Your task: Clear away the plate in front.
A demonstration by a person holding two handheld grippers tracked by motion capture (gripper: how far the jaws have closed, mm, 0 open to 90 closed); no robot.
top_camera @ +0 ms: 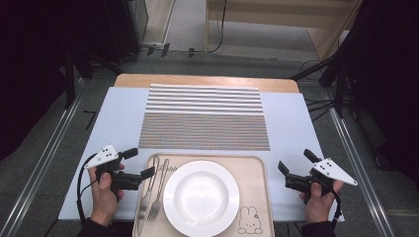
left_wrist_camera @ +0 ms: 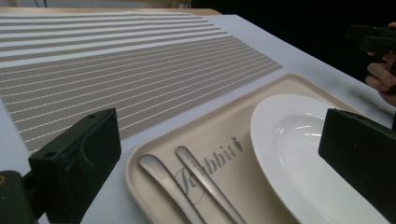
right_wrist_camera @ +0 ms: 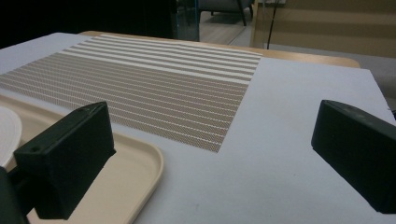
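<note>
A beige tray lies at the table's near edge and carries a white plate. A fork and a second piece of cutlery lie side by side to the left of the plate. My left gripper is open at the tray's left rim with nothing between its jaws. In the left gripper view the left gripper faces the cutlery handles and the plate. My right gripper is open and empty, just right of the tray. In the right gripper view the right gripper hovers over white tabletop beside the tray corner.
A striped woven placemat lies beyond the tray on the white table cover. A rabbit drawing marks the tray's near right corner. Dark stands and cables flank the table, with wooden furniture behind it.
</note>
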